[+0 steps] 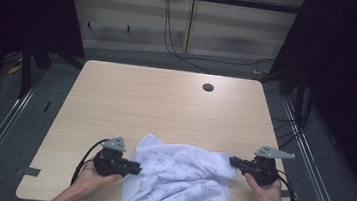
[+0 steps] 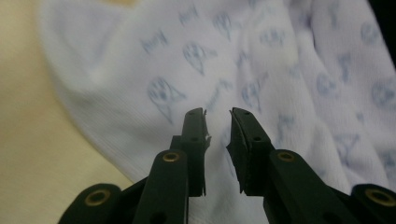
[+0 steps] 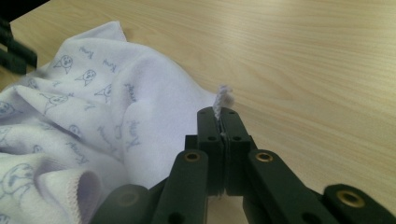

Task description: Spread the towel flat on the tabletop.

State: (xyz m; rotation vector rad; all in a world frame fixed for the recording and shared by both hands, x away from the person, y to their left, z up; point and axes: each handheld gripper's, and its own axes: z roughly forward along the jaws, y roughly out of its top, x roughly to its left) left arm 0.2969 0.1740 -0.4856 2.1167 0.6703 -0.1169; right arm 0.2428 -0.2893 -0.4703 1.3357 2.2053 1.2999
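cloth: white printed cloth [image 1: 180, 181], crumpled, lies at the near edge of the worktop [image 1: 166, 104], between the two grippers; front part hangs over the near edge
cloth detail: small blue-grey figures and lettering on it; a hemmed fold shows in the right gripper view [image 3: 70, 186]
step in hand (judged): getting a hold on both sides so the cloth can be spread or folded
how to do it well: right side is already pinched, so bring the left jaws onto the near hem, not the middle of the fabric; take a single layer; close fully before pulling; then draw the hands apart evenly and low over the worktop so the pinched corner doesn't slip out
right gripper [image 3: 222, 116]: jaws pressed together on a thin corner of the cloth; a twisted tuft sticks out above the tips
left gripper [image 2: 218, 116]: jaws slightly apart, narrow gap, nothing between them; tips hover over or just touch the cloth's left side, can't tell which
worktop: pale wood, round cable hole [image 1: 208, 87] far right, well apart from the cloth
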